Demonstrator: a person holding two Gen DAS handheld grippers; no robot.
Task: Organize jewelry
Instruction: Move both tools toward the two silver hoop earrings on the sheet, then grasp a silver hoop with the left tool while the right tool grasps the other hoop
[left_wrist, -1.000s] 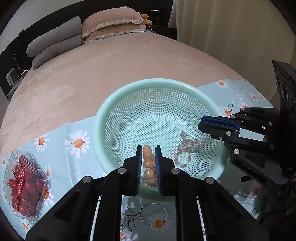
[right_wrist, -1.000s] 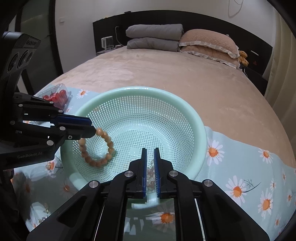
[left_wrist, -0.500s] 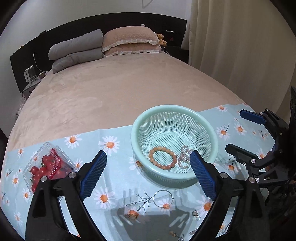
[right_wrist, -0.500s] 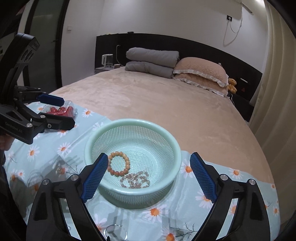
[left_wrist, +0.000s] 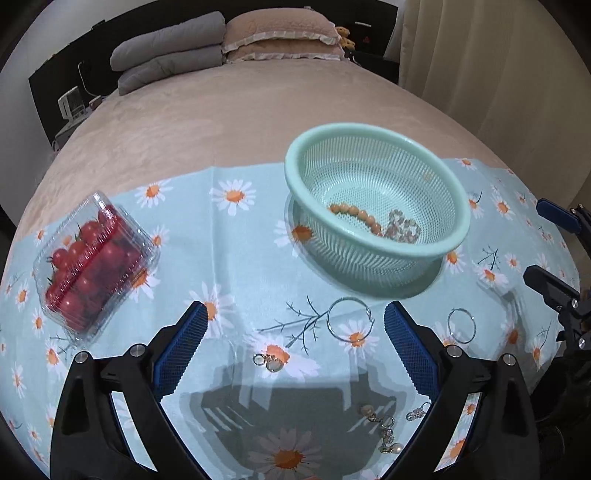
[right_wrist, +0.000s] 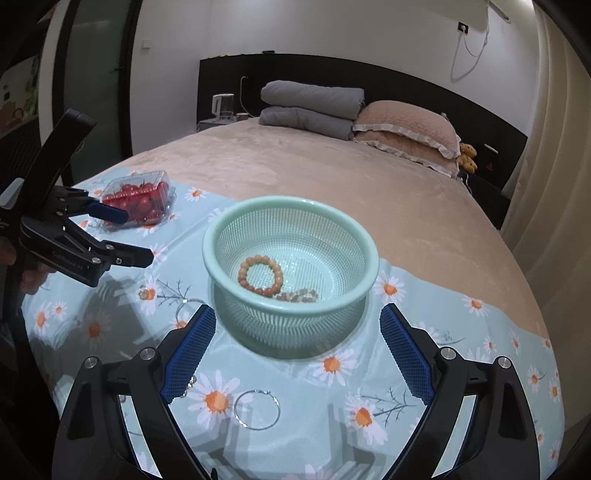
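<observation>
- Left gripper (left_wrist: 293, 345): jaws spread wide with nothing between the pads; they have just been opening. It hangs over the near edge of the daisy-print cloth (left_wrist: 236, 258) that covers the foot of the bed (left_wrist: 229, 110).
- Right gripper (right_wrist: 297, 352): jaws likewise wide and empty, just opened, aimed at the near side of the basket (right_wrist: 236, 218).
- Basket: mint-green, perforated, upright on the cloth, toward the right part of it in the left wrist view.
- Orange bead bracelet (right_wrist: 260, 275): lies flat on the basket floor, left of centre.
- Pale bead bracelet (right_wrist: 297, 295): bunched on the basket floor just beside the orange one, toward the near wall.
- Hoop earring (left_wrist: 350, 322): on the cloth just in front of the basket; a second hoop (left_wrist: 461, 325) lies to its right, apart from it.
- Small pendant piece (left_wrist: 271, 362): on the cloth near the front edge, between the left gripper's jaws in its own view.
- Cluster of small earrings (left_wrist: 384, 424): at the front edge of the cloth, in the gripper's shadow; details too small to tell.
- Clear box of cherry tomatoes (left_wrist: 92, 262): closed, at the left end of the cloth, well apart from the basket.
</observation>
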